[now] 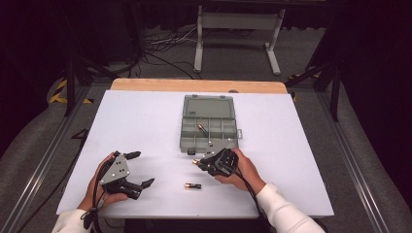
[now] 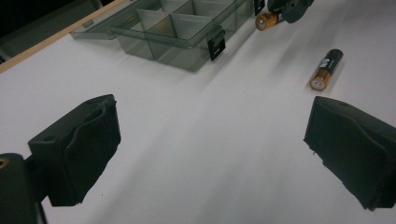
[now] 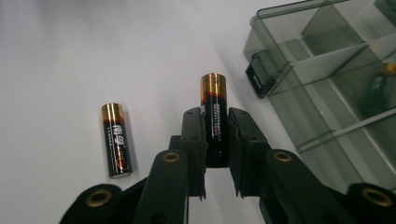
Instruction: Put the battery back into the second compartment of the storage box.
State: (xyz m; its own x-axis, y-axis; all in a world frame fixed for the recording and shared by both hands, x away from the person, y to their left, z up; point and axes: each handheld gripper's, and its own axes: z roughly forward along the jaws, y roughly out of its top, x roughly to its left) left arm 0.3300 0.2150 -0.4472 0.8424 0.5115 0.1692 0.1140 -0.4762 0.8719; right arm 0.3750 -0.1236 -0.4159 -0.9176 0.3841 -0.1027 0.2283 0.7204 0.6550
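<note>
Right hand-held gripper (image 3: 216, 154) around battery (image 3: 214, 119)

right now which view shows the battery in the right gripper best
The right gripper view: the held battery stands close up, clamped between the jaws. The left gripper view catches its gold end; the high view shows a speck.

Open organizer box (image 1: 209, 127) blocks ahead; loose battery (image 1: 193, 185) on mat btw claws

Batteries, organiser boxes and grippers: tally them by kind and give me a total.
Batteries: 3, one held in the right gripper, one loose on the table, one in the box
Organiser box: 1
Grippers: 2, the right and the left gripper
Total: 6
</note>
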